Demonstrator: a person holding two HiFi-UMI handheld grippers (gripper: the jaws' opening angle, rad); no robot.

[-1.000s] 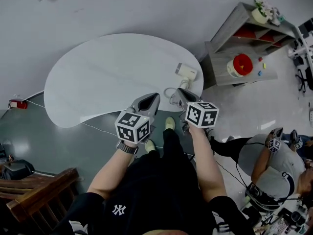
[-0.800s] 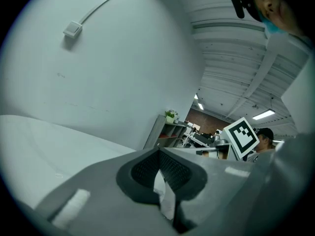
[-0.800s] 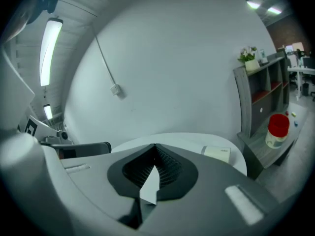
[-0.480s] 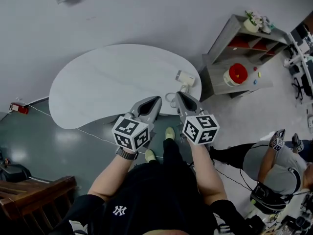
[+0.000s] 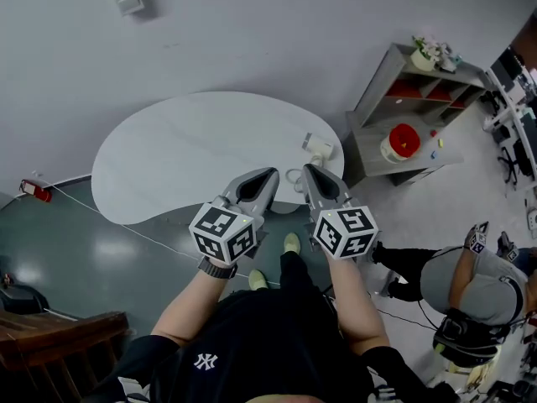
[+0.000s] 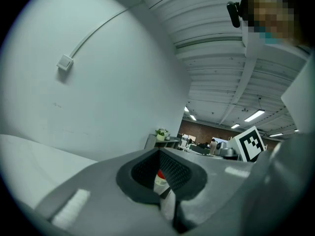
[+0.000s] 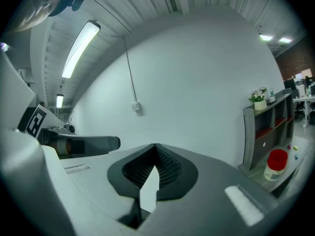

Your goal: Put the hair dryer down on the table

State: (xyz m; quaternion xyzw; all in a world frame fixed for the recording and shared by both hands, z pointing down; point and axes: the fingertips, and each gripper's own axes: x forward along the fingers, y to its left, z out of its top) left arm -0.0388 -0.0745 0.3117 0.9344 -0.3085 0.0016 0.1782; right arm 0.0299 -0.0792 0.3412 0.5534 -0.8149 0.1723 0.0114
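The white hair dryer [image 5: 320,147] lies on the white rounded table [image 5: 193,149] near its right edge, and its cord [image 5: 294,177] loops toward the front rim. No gripper touches it. My left gripper [image 5: 267,175] and right gripper [image 5: 307,171] hover side by side in front of the table's near edge, both shut with nothing between the jaws. In the left gripper view the left gripper [image 6: 158,151] points up at the wall. In the right gripper view the right gripper [image 7: 155,146] does the same. Neither gripper view shows the dryer.
A grey shelf unit [image 5: 394,99] stands right of the table, with a red-lidded container [image 5: 403,141] and a small plant [image 5: 424,55]. Another person [image 5: 470,284] crouches at lower right. A wooden chair [image 5: 50,334] is at lower left. A thin cable [image 5: 159,238] crosses the floor.
The view has pulled back and up, so the table sits farther away. Both grippers stay shut and close together; the hair dryer has not moved on the table.
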